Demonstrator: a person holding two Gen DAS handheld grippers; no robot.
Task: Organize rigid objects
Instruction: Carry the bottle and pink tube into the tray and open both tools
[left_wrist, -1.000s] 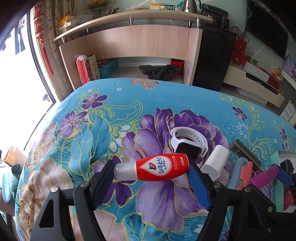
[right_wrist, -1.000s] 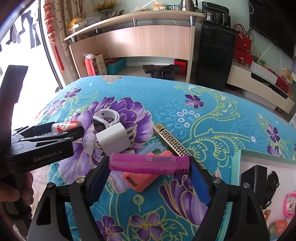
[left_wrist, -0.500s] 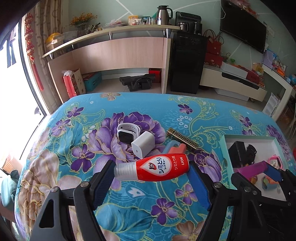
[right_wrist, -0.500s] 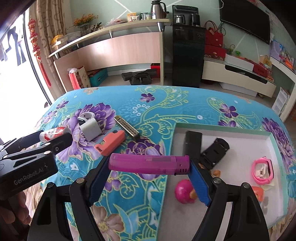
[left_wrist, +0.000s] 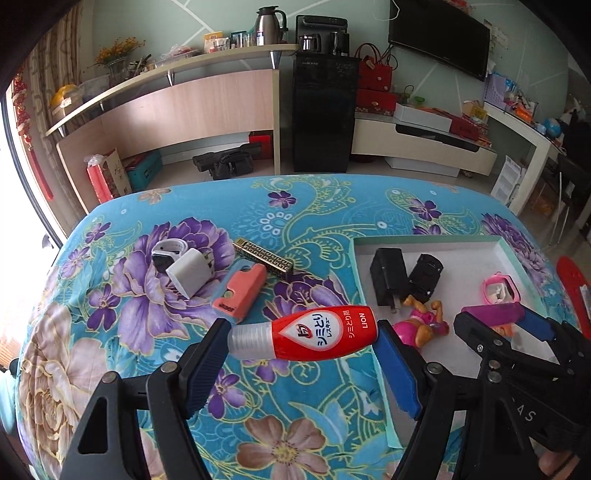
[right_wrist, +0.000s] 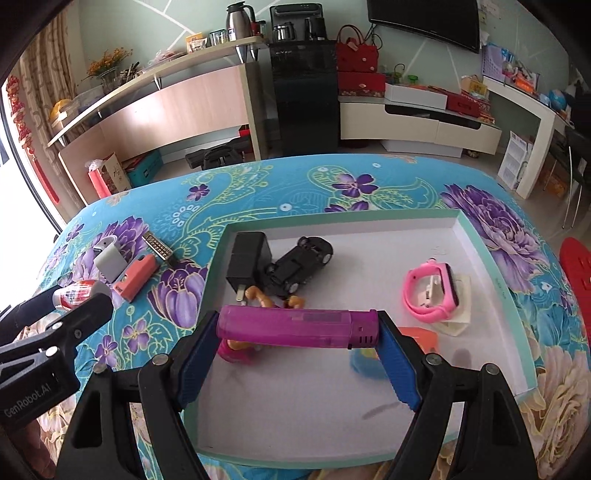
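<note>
My left gripper (left_wrist: 301, 341) is shut on a red bottle (left_wrist: 314, 338) with a clear cap, held above the flowered cloth beside the left rim of the white tray (left_wrist: 360, 266). My right gripper (right_wrist: 297, 328) is shut on a purple lighter (right_wrist: 295, 328), held over the tray (right_wrist: 491, 266). In the tray lie a black charger (right_wrist: 247, 260), a black toy car (right_wrist: 301, 264), a pink watch (right_wrist: 430, 291) and a pink toy figure (left_wrist: 421, 328). On the cloth left of the tray lie a white charger (left_wrist: 190, 273), a white watch (left_wrist: 166, 253), a coral case (left_wrist: 242, 291) and a patterned harmonica (left_wrist: 264, 254).
The table is covered with a blue flowered cloth (left_wrist: 147, 369). A red object (right_wrist: 576, 269) lies at the table's right edge. Behind the table stand a wooden counter (left_wrist: 184, 107), a black cabinet (left_wrist: 321, 110) and a low TV stand (left_wrist: 424, 147).
Both grippers have moved to the right with their objects. The right gripper now hangs over the tray; the left gripper has come up to the tray's left rim.
</note>
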